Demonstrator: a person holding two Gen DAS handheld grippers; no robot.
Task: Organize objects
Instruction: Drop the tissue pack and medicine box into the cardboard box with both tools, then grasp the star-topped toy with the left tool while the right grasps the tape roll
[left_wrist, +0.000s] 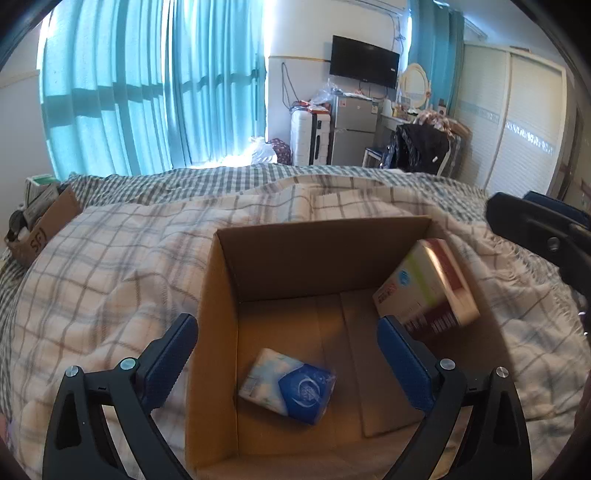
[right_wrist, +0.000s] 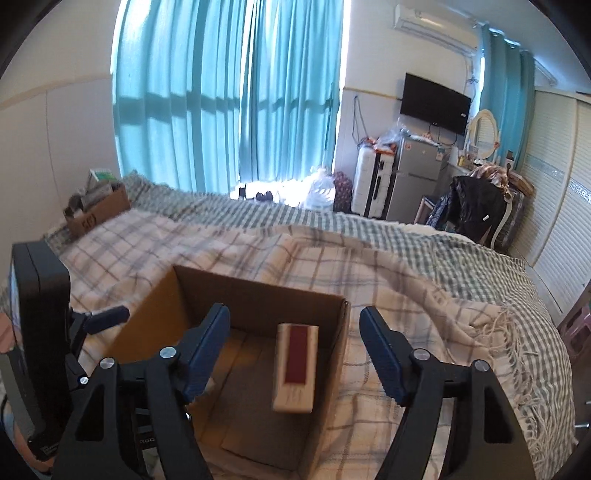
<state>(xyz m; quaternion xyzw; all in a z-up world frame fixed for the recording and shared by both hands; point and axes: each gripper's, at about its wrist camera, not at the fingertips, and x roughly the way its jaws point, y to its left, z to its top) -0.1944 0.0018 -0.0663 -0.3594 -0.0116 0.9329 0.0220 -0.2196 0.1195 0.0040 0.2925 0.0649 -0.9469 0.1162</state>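
Note:
An open cardboard box (left_wrist: 221, 295) sits on the plaid blanket; it also shows in the right wrist view (right_wrist: 155, 306). A blue and white tissue pack (left_wrist: 288, 386) lies on the box floor. A white and red carton (left_wrist: 428, 291) is tilted at the box's right side, blurred, free of any finger; it also shows in the right wrist view (right_wrist: 296, 369). My left gripper (left_wrist: 286, 336) is open above the box. My right gripper (right_wrist: 293, 330) is open above the carton, and its body shows in the left wrist view (left_wrist: 539, 236).
A second cardboard box (left_wrist: 40, 229) with items stands at the bed's far left. The plaid blanket (left_wrist: 110, 266) covers the bed. Beyond the bed are turquoise curtains (left_wrist: 147, 92), a suitcase (left_wrist: 308, 136), a small fridge (left_wrist: 352, 133) and a chair with dark clothes (left_wrist: 421, 147).

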